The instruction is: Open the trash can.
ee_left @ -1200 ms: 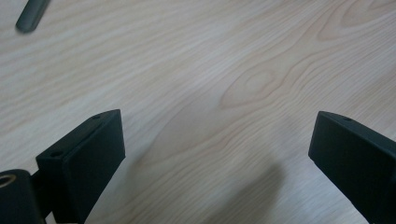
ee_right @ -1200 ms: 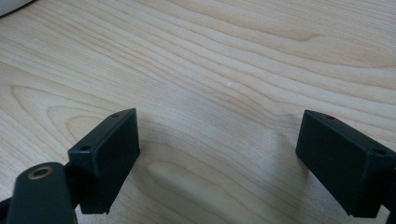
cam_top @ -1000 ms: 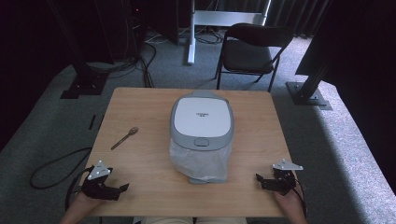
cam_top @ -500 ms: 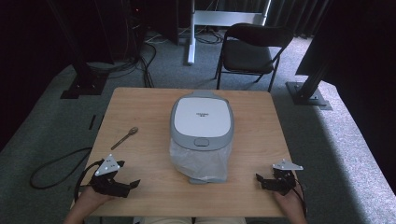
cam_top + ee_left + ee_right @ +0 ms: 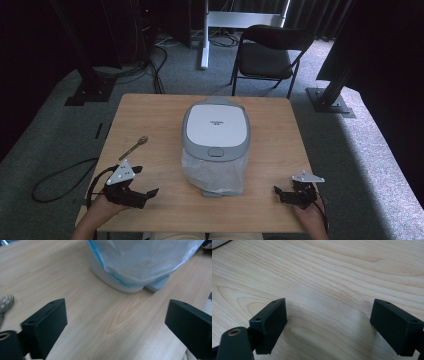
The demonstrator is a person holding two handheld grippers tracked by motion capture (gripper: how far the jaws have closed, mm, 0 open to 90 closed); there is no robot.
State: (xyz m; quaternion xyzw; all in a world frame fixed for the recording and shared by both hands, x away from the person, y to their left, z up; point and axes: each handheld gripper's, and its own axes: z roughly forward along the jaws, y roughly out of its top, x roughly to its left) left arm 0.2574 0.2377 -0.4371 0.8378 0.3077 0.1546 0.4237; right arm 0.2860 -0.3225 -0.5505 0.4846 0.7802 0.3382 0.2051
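Observation:
A small bin with a white lid [image 5: 216, 126] and a grey rim stands in the middle of the wooden table [image 5: 150, 115]. A clear plastic liner [image 5: 214, 172] hangs down its near side. My left gripper [image 5: 145, 181] is open near the front left, its jaws pointing right toward the bin's foot. In the left gripper view the jaws [image 5: 116, 320] stand wide apart over bare wood, with the bin's white base and blue-edged liner [image 5: 130, 262] just ahead. My right gripper [image 5: 282, 189] rests open at the front right, over bare table [image 5: 328, 320].
A small metal utensil [image 5: 134, 148] lies left of the bin, also at the left edge of the left gripper view [image 5: 5, 303]. Behind the table stands a black folding chair [image 5: 270, 55]. A cable loop [image 5: 60, 175] lies on the floor at left.
My left gripper has moved right and forward over the table, turning toward the bin. The right gripper has stayed where it was, and both remain open.

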